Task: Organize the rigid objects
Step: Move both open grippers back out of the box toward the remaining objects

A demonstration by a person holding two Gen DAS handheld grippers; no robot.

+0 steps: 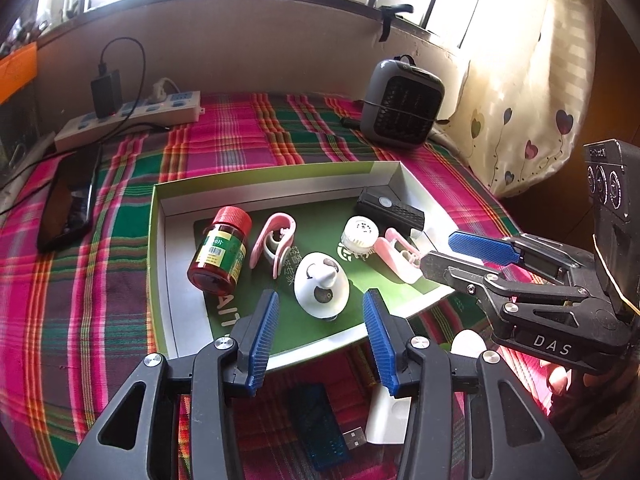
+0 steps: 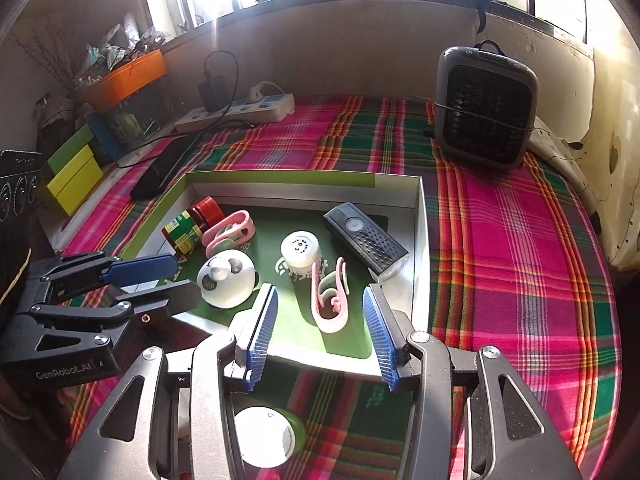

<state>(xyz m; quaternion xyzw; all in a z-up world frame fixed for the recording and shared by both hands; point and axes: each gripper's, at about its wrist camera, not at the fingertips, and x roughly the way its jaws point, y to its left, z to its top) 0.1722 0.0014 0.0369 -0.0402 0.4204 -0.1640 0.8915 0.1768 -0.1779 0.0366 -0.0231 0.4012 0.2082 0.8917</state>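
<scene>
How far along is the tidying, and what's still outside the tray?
Done: the tray holds the red-capped bottle, two pink clips, a white cap, a panda toy and a black light. In hand: nothing; both the left tool and right tool are open. Left: the blue USB stick and white round item on the cloth.

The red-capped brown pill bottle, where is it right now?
The red-capped brown pill bottle lies on its side at the left end of the green-rimmed cardboard tray, beside a pink plastic clip.

Your right tongs (image 2: pixel 320 332) gape empty above the tray's (image 2: pixel 420 240) near edge, a pink clip (image 2: pixel 330 300) lying just beyond them.
</scene>
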